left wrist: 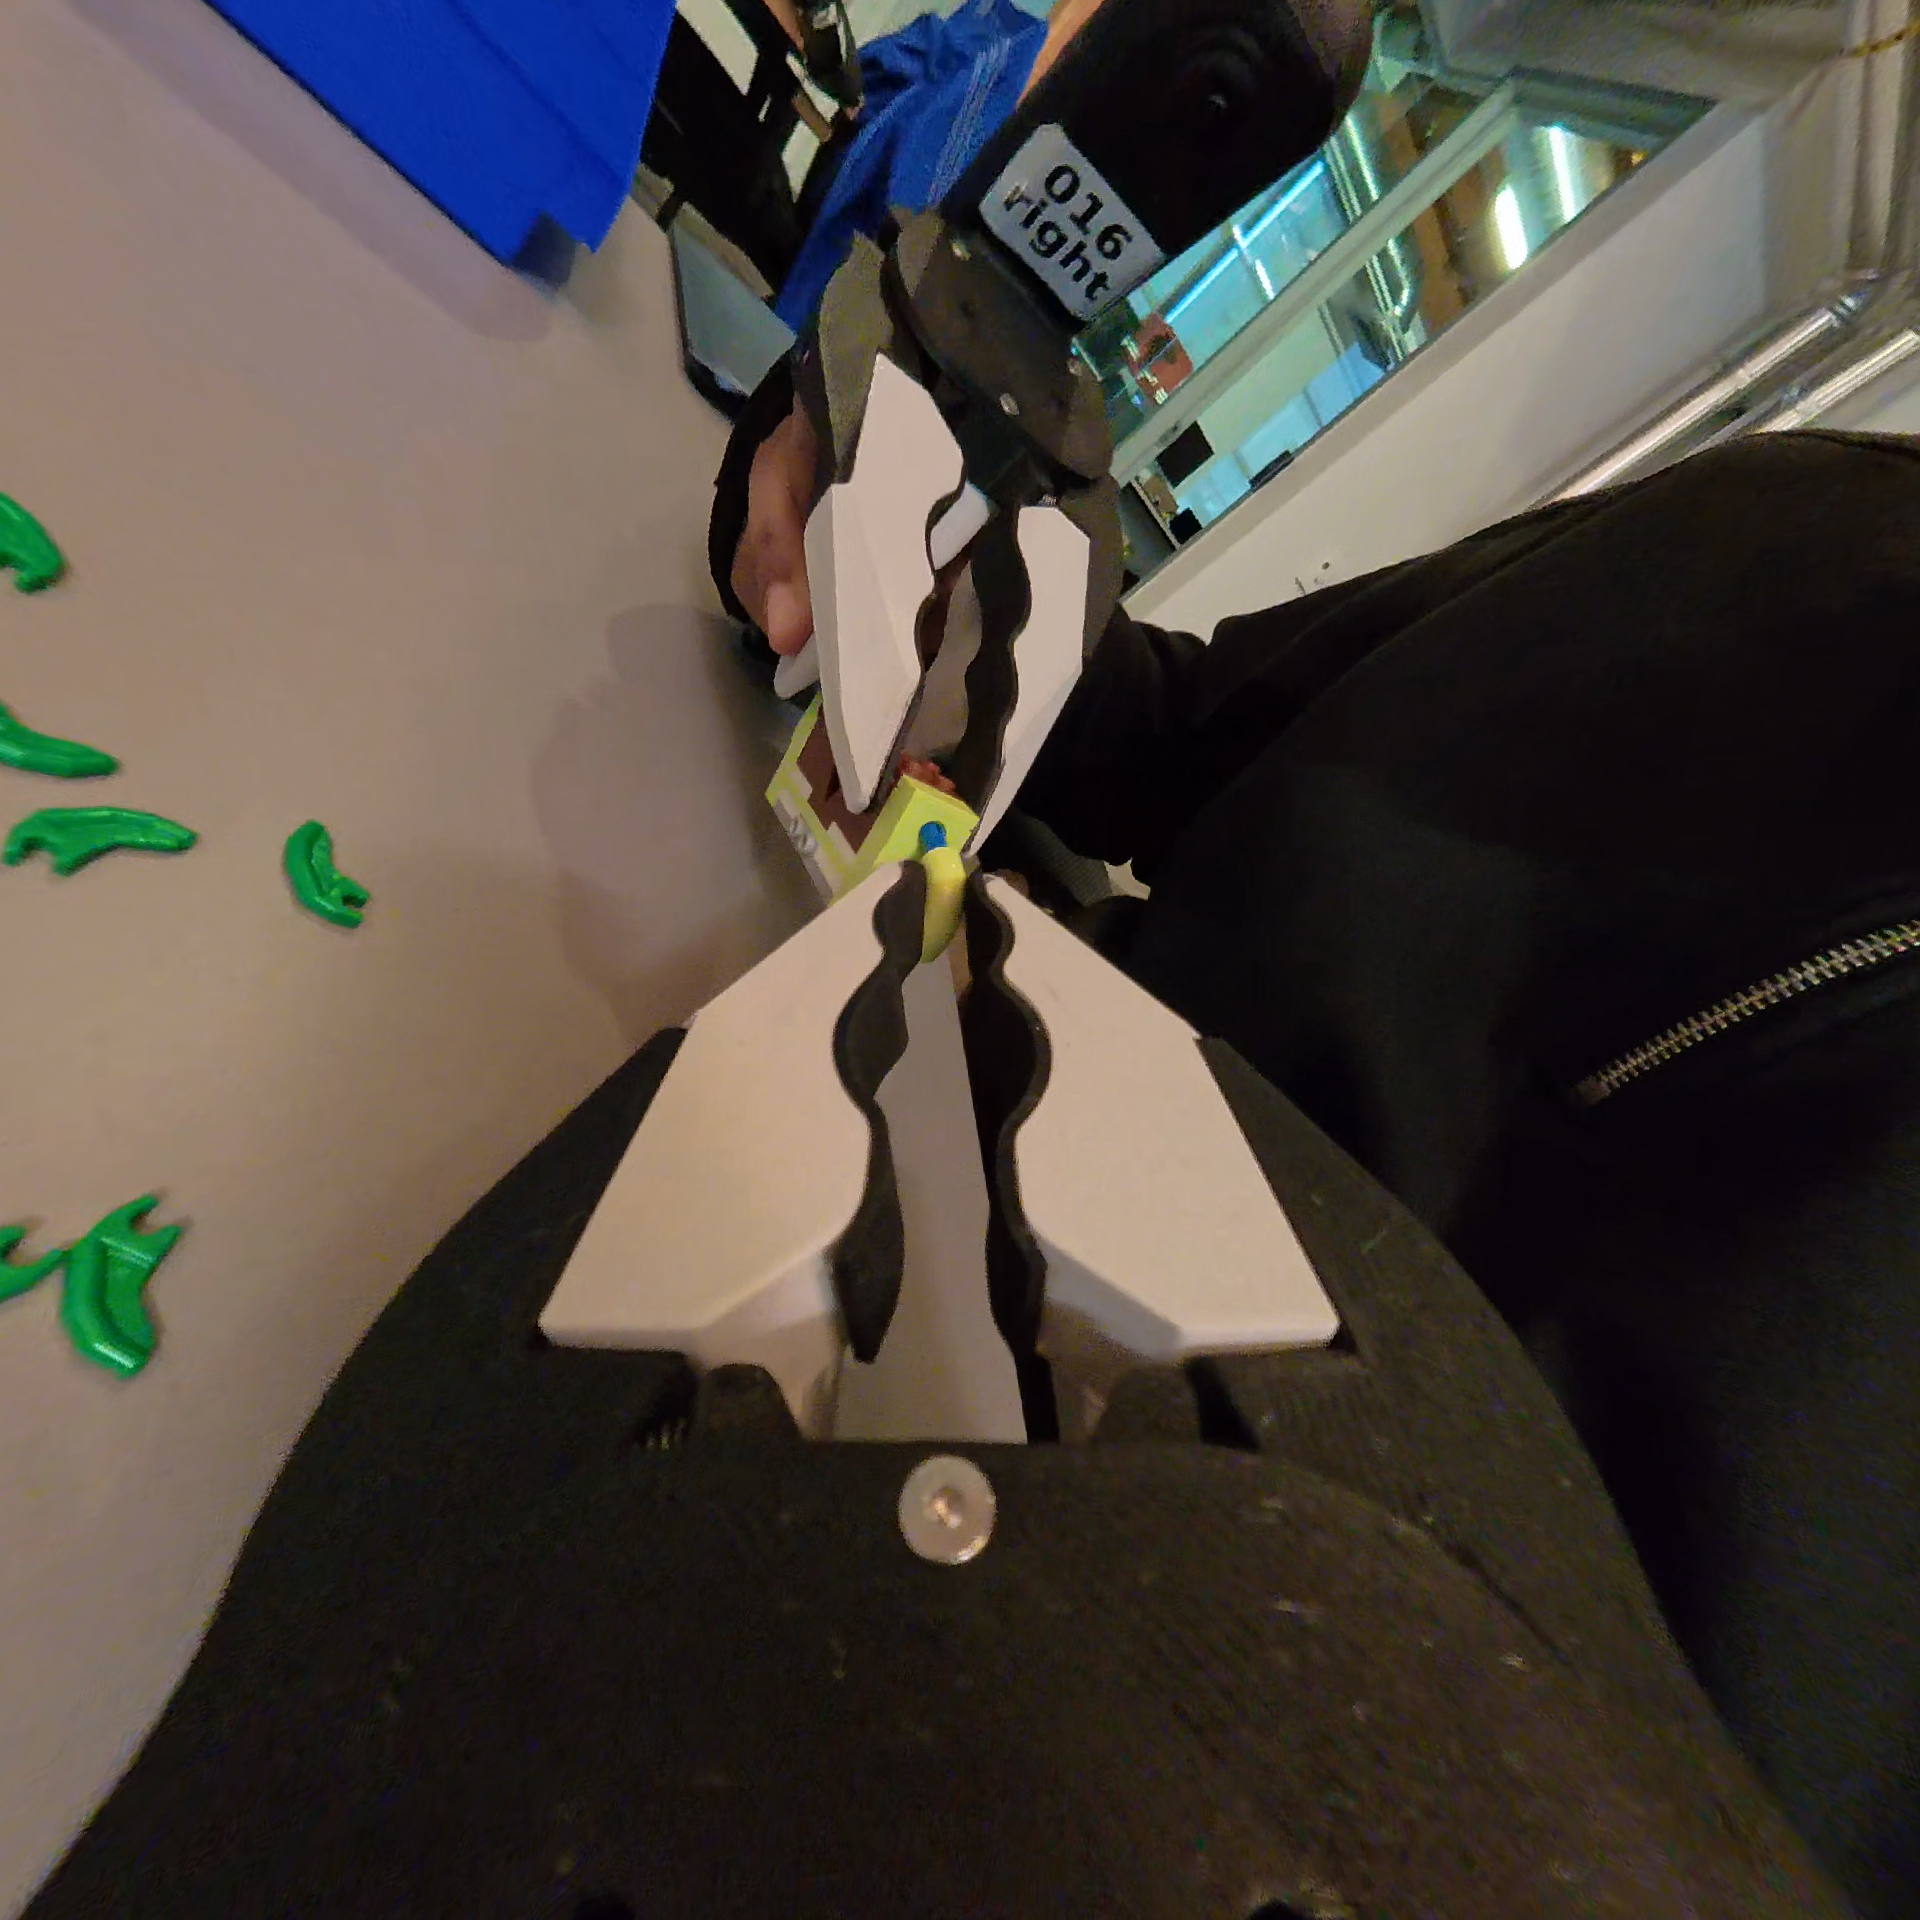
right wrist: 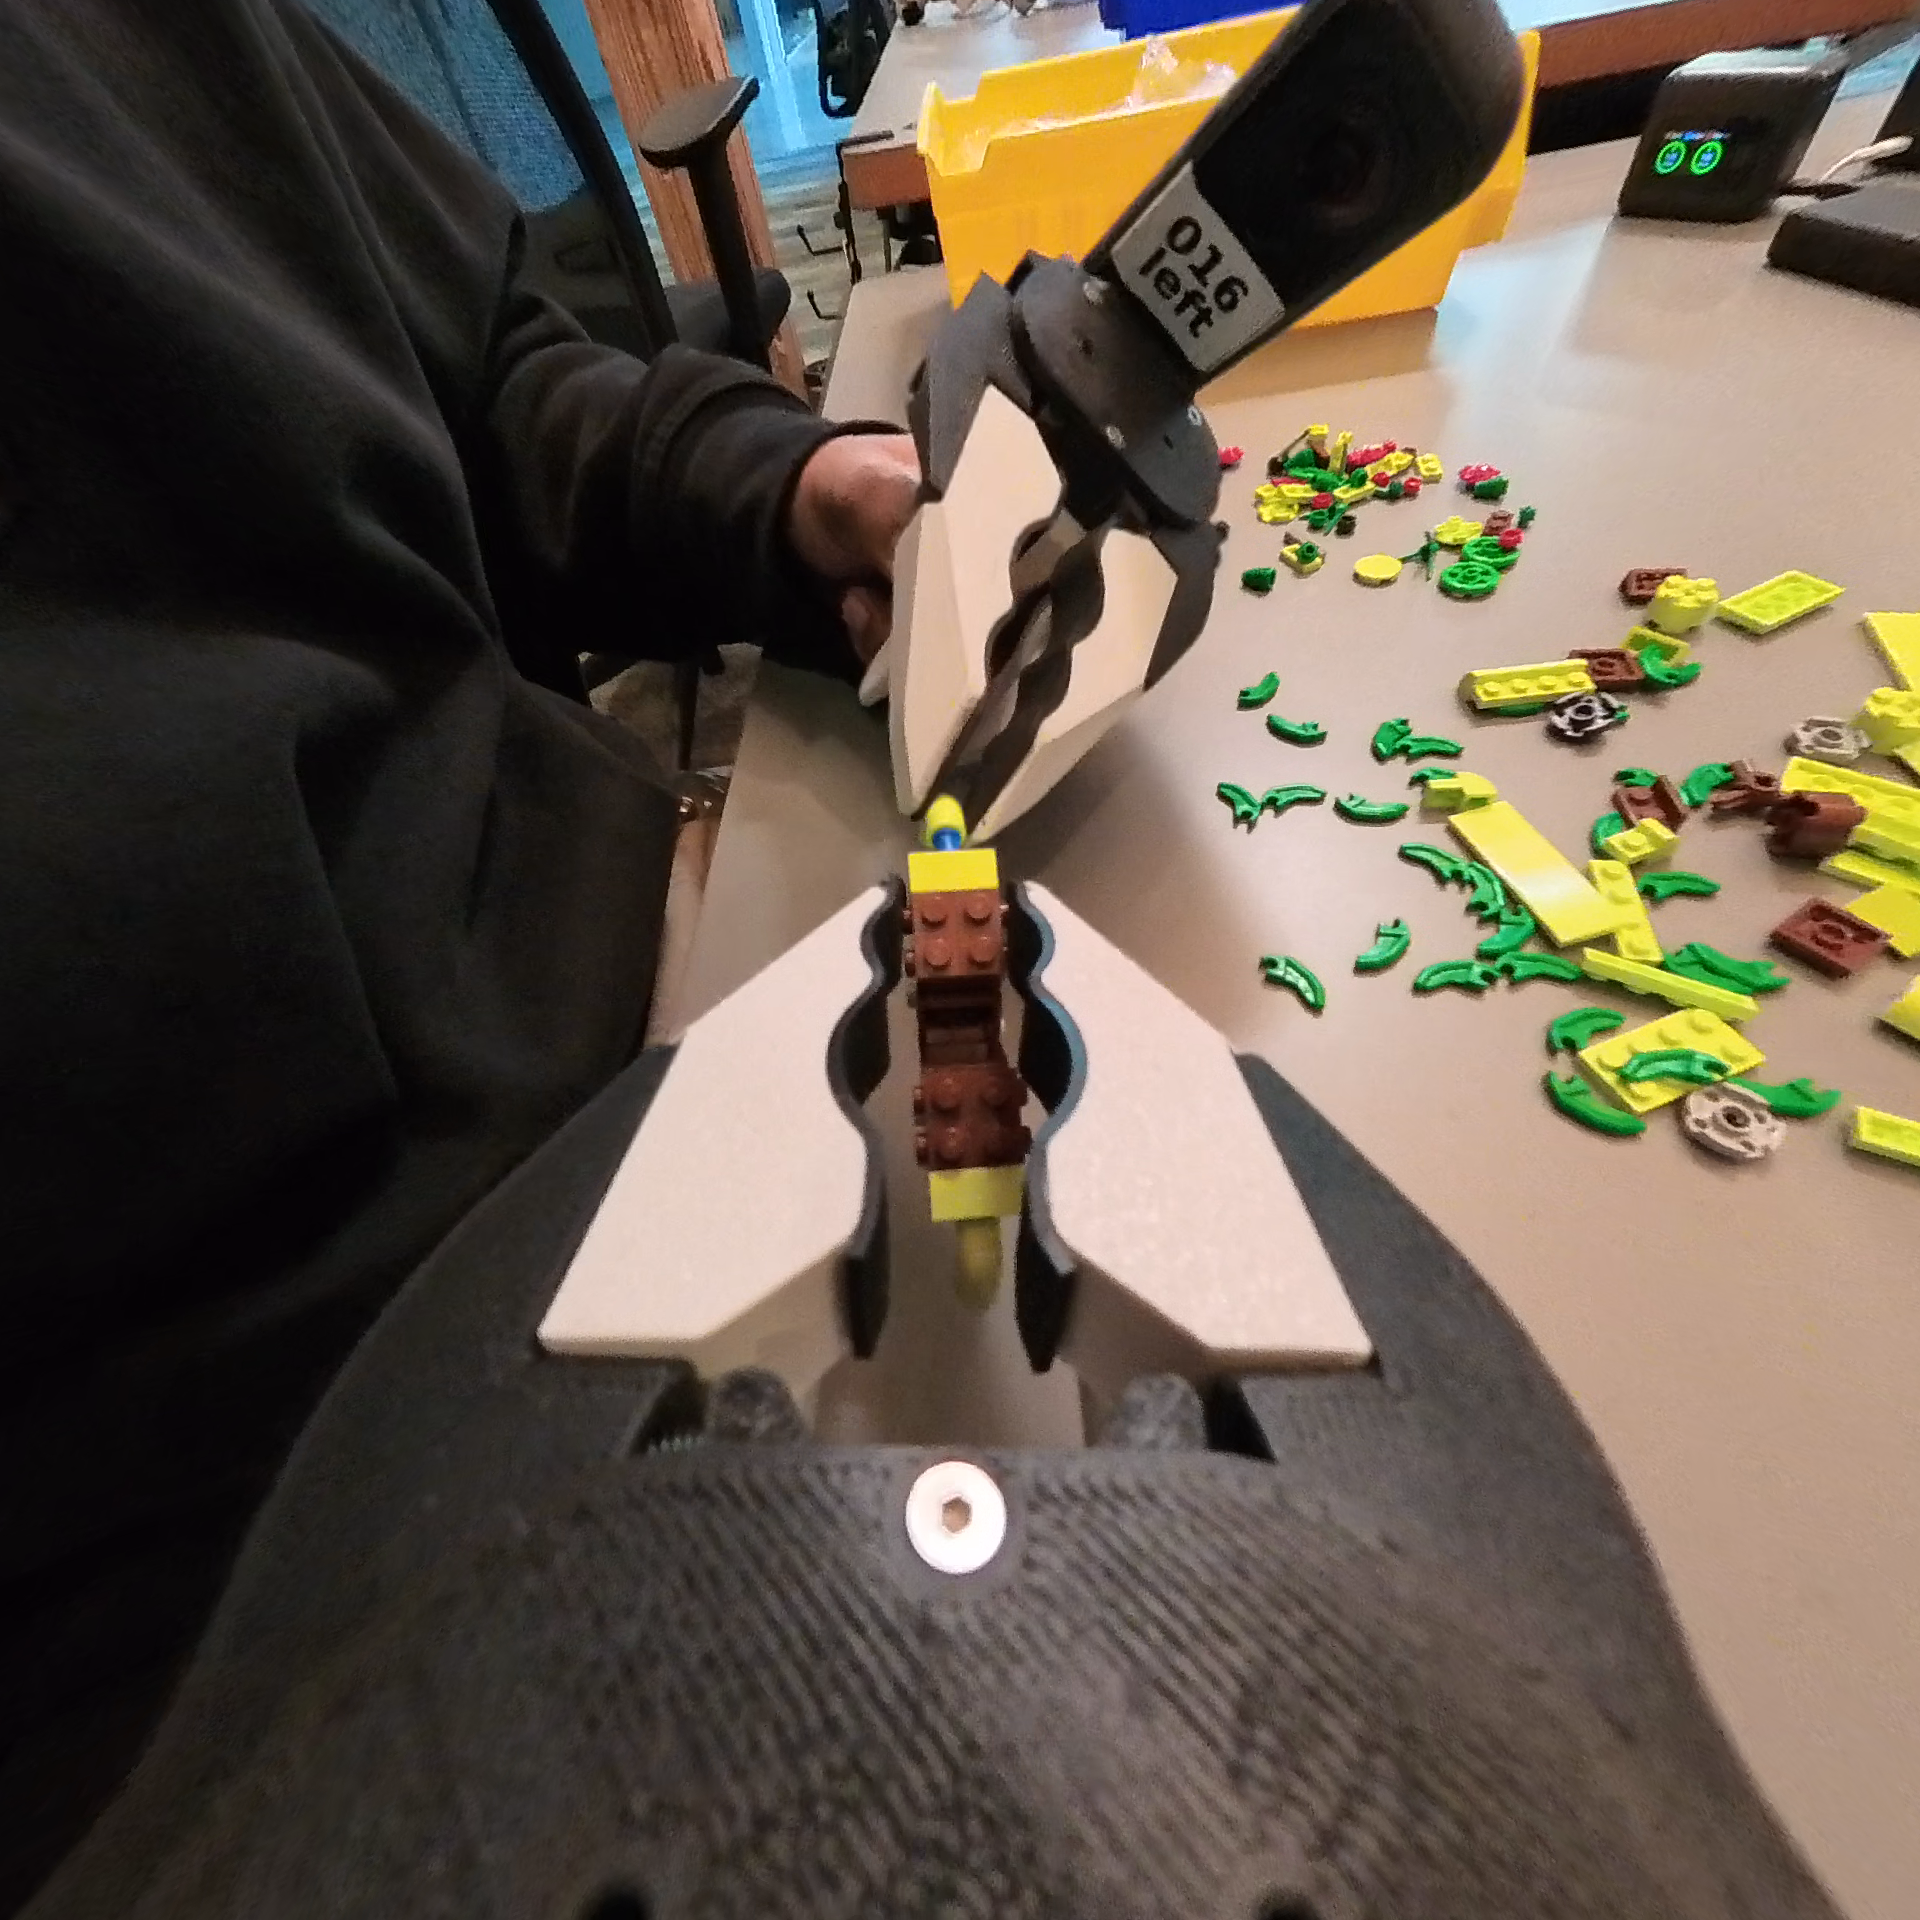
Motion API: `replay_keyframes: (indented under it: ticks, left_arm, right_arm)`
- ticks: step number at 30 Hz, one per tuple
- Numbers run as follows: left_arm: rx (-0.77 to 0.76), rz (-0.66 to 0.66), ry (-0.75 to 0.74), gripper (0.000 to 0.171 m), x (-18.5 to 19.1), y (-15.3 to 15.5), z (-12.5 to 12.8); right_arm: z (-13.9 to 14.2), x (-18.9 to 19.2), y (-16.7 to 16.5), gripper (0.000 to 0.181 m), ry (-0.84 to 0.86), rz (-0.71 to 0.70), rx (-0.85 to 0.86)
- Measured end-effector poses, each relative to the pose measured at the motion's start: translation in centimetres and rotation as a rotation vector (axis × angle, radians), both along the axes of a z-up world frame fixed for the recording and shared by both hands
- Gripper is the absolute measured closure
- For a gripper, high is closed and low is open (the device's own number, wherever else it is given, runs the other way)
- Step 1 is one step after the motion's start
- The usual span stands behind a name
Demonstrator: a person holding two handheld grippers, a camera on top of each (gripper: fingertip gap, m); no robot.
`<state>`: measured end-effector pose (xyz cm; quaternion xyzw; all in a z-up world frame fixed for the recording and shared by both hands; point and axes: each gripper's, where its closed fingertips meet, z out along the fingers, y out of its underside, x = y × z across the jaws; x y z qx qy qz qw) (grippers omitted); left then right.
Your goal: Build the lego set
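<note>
My right gripper is shut on a long brown brick assembly with lime bricks at both ends, held above the table's edge. A short blue pin sticks out of its far lime end. My left gripper is shut on a small yellow round piece and holds it tip to tip against that blue pin. In the left wrist view the right gripper comes down from above onto the lime end. In the right wrist view the left gripper comes in from the far side.
Green leaf pieces and lime, brown and grey parts lie spread over the grey table to the right. A yellow bin, a blue bin and a black device stand farther back. A person's black jacket fills the left. Only a small space, under 4 cm, lies between the two pairs of fingers.
</note>
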<state>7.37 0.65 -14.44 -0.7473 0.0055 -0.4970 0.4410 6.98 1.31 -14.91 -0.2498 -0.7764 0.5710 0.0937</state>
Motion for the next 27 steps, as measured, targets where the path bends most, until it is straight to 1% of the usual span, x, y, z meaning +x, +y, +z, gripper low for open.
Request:
replay_keyframes:
  ticks: [6,10,11,17,19,20,22,23,27]
  left_arm:
    - [-0.067,-0.037,-0.019,0.166,0.3,-0.3,-0.9]
    - [-0.093,-0.076,-0.133,0.166,0.4,-0.6,-0.6]
    - [-0.096,-0.069,-0.138,0.166,0.2,-0.6,-0.7]
    - [-0.065,0.017,-0.005,0.167,-0.4,0.0,-1.1]
    - [-0.075,0.02,0.078,0.168,0.2,0.2,-1.9]
    - [-0.064,0.031,0.101,0.168,0.1,0.2,-1.9]
    - [-0.025,0.057,0.041,0.169,-0.4,0.4,-0.9]
    - [-0.035,0.05,0.018,0.168,-0.5,0.4,-0.9]
    - [-0.09,0.027,0.06,0.167,-0.3,0.3,-2.1]
  right_arm:
    - [-1.0,0.3,-0.3,0.164,0.023,0.015,0.077]
    - [-0.8,0.5,-0.7,0.164,0.063,0.024,0.089]
    - [-0.9,0.4,-0.7,0.164,0.069,0.014,0.096]
    - [-0.7,-0.6,0.0,0.164,0.06,-0.059,0.078]
    - [-0.6,-0.5,-0.2,0.164,0.047,-0.046,0.061]
    - [-0.7,-0.5,-0.1,0.164,0.047,-0.048,0.072]
    - [-0.3,-0.7,0.2,0.164,0.06,-0.061,0.065]
    - [-0.3,-0.7,0.2,0.164,0.057,-0.057,0.064]
    - [-1.7,-0.7,0.2,0.164,0.066,-0.044,0.166]
